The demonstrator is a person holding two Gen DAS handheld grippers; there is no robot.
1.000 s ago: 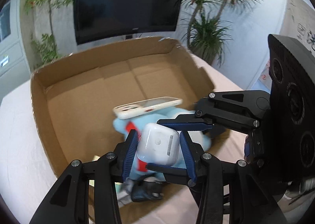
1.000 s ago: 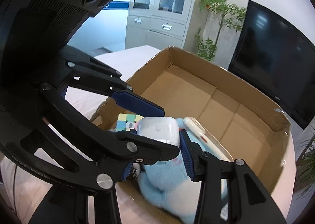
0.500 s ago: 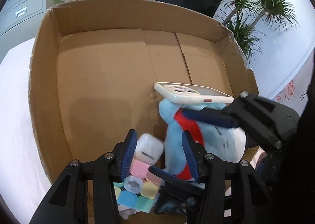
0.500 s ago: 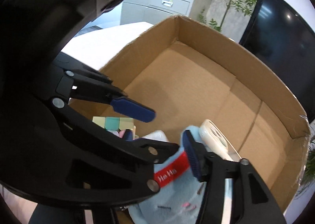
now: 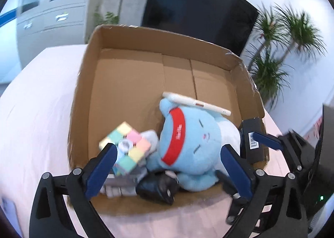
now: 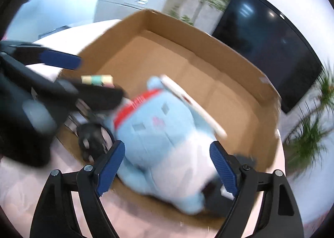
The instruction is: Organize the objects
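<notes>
Now that the small white earbud case [image 5: 151, 136] has left our left claw [image 5: 167, 170], it lies in the brown cardboard box [image 5: 133, 83], pressed between the pastel-coloured puzzle cube [image 5: 127, 150] and the light blue plush toy with a red band [image 5: 187, 135]. A second ago this claw was holding the case above the box; now its jaws are wide apart and hold nothing. Our right claw [image 6: 167, 167] is also wide open and empty, and it has pulled back to the near edge of the box, in front of the plush toy.

The white phone in a pale case [image 5: 196, 103] rests tilted on the plush toy's head, as it did before. A black device [image 5: 158, 186] lies at the near wall of the box, touching the plush toy. A black box with a barcode label [image 5: 252, 139] stands at the right wall.

We judge that this placing is finished, and both claws are free for the next object. The pink-covered desk [image 5: 35, 112] shows no other loose object in these views.
</notes>
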